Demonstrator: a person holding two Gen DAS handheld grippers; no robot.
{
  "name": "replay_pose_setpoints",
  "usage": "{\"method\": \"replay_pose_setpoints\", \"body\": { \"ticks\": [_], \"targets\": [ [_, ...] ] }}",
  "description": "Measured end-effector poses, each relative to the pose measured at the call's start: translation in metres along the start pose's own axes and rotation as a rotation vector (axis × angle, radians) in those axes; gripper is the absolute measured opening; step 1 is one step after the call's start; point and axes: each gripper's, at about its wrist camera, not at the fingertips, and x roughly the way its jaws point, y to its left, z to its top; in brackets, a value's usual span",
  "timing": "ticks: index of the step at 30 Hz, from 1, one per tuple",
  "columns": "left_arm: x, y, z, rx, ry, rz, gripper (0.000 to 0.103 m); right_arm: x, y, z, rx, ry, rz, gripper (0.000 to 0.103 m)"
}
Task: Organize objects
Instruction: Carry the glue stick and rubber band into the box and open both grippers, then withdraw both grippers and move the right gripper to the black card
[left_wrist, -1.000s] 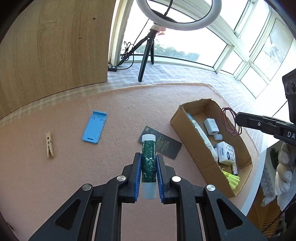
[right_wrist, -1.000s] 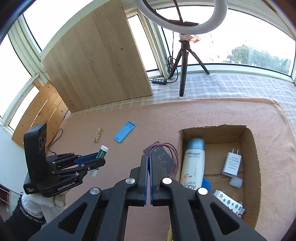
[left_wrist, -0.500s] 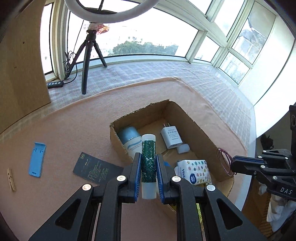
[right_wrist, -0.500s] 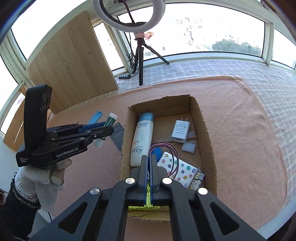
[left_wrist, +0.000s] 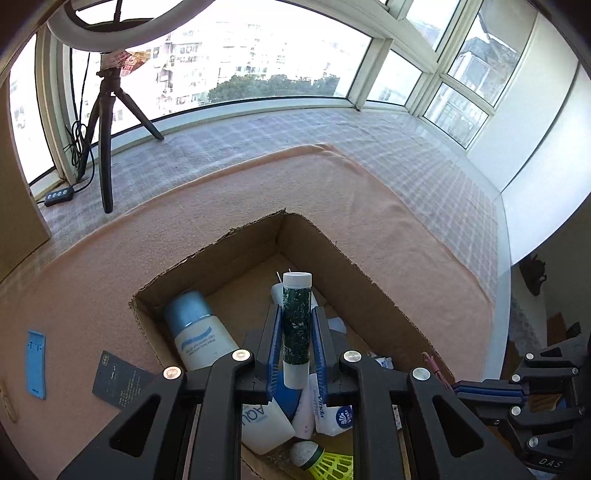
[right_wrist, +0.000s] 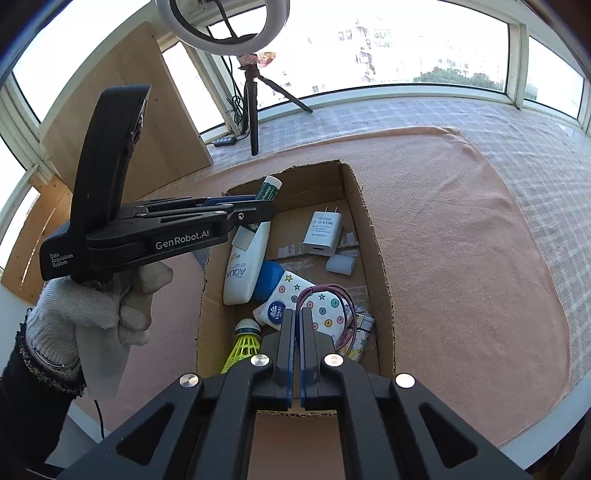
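The left gripper (left_wrist: 296, 343) hangs over the open cardboard box (left_wrist: 373, 280), pointing steeply down, with a green-patterned tube (left_wrist: 295, 328) with a white cap between its blue pads (left_wrist: 274, 347). Its jaws are opening; in the left wrist view narrow gaps show between the tube and both pads, so the pads no longer press on it. The right wrist view shows the same gripper from the side, held by a hand in a white knit glove (right_wrist: 92, 314), the tube's capped end poking out above the box's far left corner.

The right gripper (right_wrist: 295, 325) is squeezed nearly closed, pinching a loop of purple-pink hair ties (right_wrist: 334, 295) that dangles over the near part of the box.

Inside the box lie a white lotion bottle marked AQUA (right_wrist: 245, 266) with a blue cap, a white USB wall charger (right_wrist: 323, 232), a small white block (right_wrist: 340, 264), a Vinda tissue pack with coloured dots and stars (right_wrist: 295, 302), and a yellow shuttlecock (right_wrist: 243, 341).

The box sits on a pink cloth (right_wrist: 461, 240). To its left in the left wrist view are a dark card (left_wrist: 118, 380) and a blue plastic phone stand (left_wrist: 36, 363). A ring light on a tripod (right_wrist: 253, 92) stands by the window.
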Motion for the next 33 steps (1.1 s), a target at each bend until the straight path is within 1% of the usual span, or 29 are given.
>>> {"method": "replay_pose_setpoints", "body": {
  "ticks": [1, 2, 3, 4, 5, 6, 15, 22, 25, 28, 33],
  "targets": [
    [0.002, 0.000, 0.001, -0.008, 0.005, 0.001, 0.039, 0.002, 0.000, -0.001, -0.009, 0.011, 0.002, 0.004],
    [0.002, 0.000, 0.001, -0.016, 0.004, -0.004, 0.049, 0.003, 0.001, -0.002, -0.016, 0.021, 0.004, 0.010],
    [0.002, 0.001, 0.000, -0.019, -0.004, -0.001, 0.056, 0.003, 0.003, -0.003, -0.026, 0.019, 0.003, 0.020],
    [0.001, 0.002, 0.000, -0.018, -0.006, 0.011, 0.056, 0.001, 0.005, -0.004, -0.042, 0.010, -0.007, 0.027],
    [0.001, 0.004, -0.001, -0.018, -0.006, 0.016, 0.056, 0.000, 0.008, -0.005, -0.057, -0.001, -0.023, 0.040],
    [0.000, 0.005, -0.001, -0.021, -0.007, 0.016, 0.056, -0.002, 0.010, -0.006, -0.068, -0.015, -0.035, 0.048],
    [-0.017, 0.020, -0.008, -0.030, -0.022, 0.038, 0.056, -0.002, 0.016, 0.001, -0.077, -0.020, -0.012, 0.049],
    [-0.038, 0.039, -0.022, -0.055, -0.040, 0.069, 0.056, 0.002, 0.024, 0.005, -0.078, -0.010, 0.020, 0.049],
    [-0.051, 0.053, -0.033, -0.081, -0.050, 0.096, 0.056, 0.004, 0.032, 0.009, -0.095, -0.007, 0.025, 0.049],
    [-0.068, 0.071, -0.048, -0.112, -0.060, 0.122, 0.056, 0.005, 0.041, 0.016, -0.102, -0.007, 0.051, 0.049],
    [-0.101, 0.102, -0.080, -0.169, -0.076, 0.181, 0.056, 0.011, 0.066, 0.033, -0.144, -0.003, 0.091, 0.049]
  ]
}}
